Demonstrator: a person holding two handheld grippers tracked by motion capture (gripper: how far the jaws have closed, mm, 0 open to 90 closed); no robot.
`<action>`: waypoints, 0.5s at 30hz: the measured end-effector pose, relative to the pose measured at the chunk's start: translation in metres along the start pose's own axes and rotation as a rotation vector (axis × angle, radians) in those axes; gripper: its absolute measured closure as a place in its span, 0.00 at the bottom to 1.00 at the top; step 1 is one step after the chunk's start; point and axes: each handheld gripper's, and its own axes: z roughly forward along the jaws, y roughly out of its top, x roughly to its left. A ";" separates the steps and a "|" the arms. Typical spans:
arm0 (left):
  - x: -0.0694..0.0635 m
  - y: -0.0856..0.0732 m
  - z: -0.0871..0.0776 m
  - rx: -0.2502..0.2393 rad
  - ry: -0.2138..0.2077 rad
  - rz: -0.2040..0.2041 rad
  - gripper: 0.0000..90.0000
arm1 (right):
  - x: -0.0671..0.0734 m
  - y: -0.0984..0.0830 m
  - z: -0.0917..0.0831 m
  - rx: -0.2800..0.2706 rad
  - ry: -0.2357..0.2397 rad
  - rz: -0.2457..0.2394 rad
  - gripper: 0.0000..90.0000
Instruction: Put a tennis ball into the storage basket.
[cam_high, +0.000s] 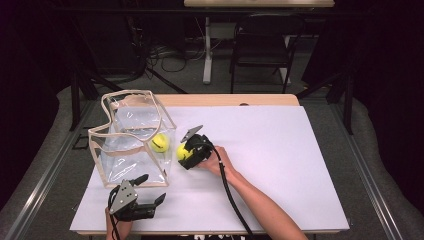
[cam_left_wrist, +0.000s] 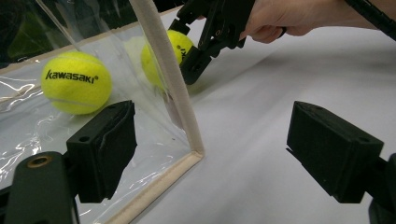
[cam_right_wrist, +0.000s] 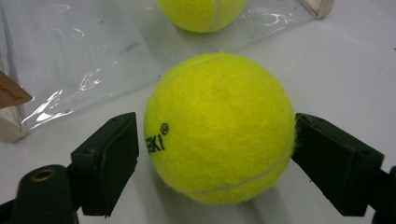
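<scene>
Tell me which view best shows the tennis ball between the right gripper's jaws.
The right gripper view: the tennis ball sits large and central between the jaws. The high view shows it small beside the right gripper; the left gripper view shows it partly hidden behind the clear bag's trim.

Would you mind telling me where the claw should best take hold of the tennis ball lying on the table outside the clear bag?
Grip the tennis ball across its widest middle, coming in low from the open table side, away from the clear bag. It is round, so pads off the middle would slip; the right claw already straddles it there.

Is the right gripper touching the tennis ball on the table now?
Touching. In the right gripper view, both jaws of the right gripper meet the sides of the tennis ball, with no gap.
</scene>
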 end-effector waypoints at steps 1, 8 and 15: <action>0.000 0.000 0.000 0.000 0.000 0.000 0.18 | 0.000 0.000 0.000 0.000 -0.003 0.005 0.21; 0.000 0.000 0.000 -0.001 -0.001 0.000 0.18 | 0.000 -0.001 0.001 0.002 0.004 0.010 0.28; 0.000 0.000 0.000 -0.001 0.000 0.001 0.18 | -0.004 -0.003 -0.001 -0.018 0.016 0.018 0.28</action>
